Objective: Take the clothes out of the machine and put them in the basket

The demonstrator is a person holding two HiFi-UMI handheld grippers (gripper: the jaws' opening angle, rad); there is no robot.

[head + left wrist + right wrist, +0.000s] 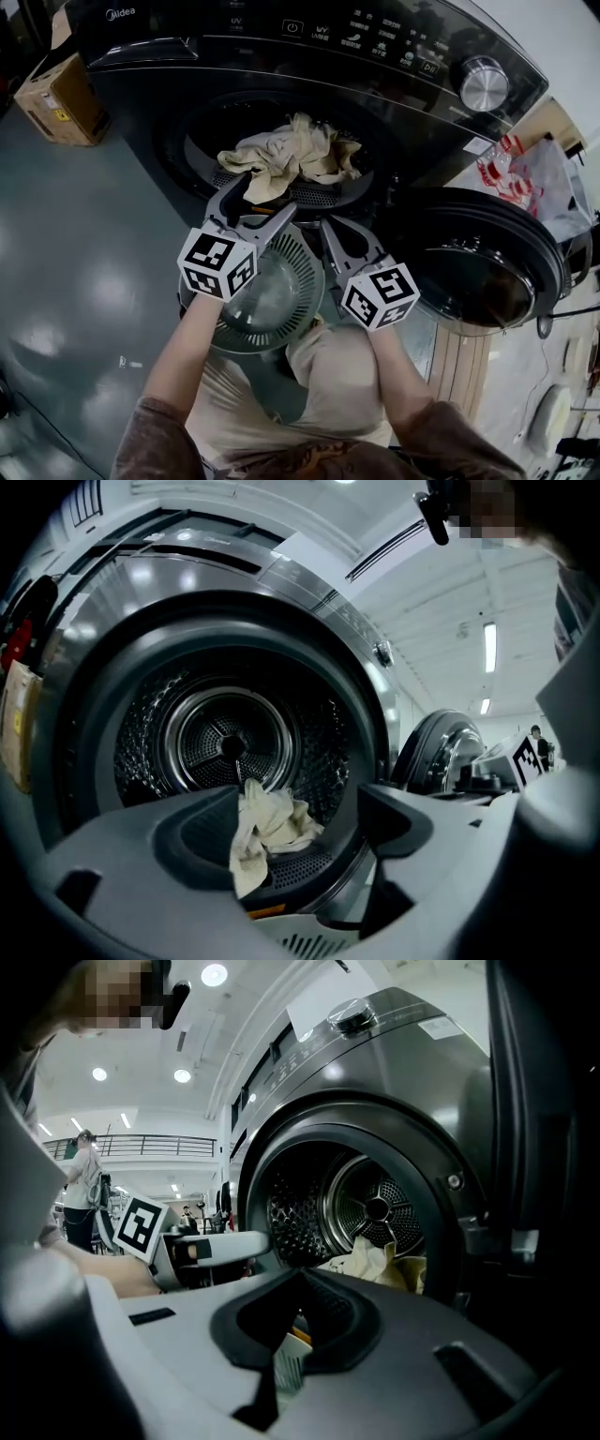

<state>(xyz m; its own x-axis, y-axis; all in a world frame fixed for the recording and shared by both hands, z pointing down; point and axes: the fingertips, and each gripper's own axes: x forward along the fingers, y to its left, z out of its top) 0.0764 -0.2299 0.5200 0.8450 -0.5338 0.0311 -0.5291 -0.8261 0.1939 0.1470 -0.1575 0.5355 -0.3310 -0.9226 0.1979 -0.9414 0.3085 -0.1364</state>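
Beige clothes [291, 155] lie bunched at the mouth of the dark front-loading machine [281, 37], spilling over its lower rim. My left gripper [255, 202] is open just in front of that pile, its jaws spread wide and level. In the left gripper view the cloth [267, 827] hangs beyond the gap, close to the left finger [202, 841], and no pad presses on it. My right gripper [328, 223] is shut and empty, lower and to the right, over the white round basket [305, 272]. The right gripper view shows more cloth [380, 1262] inside the drum.
The machine's round door [487, 262] stands swung open at the right, close to my right arm. A cardboard box [58, 94] sits on the floor at the far left. A red-and-white plastic bag [525, 173] lies behind the door.
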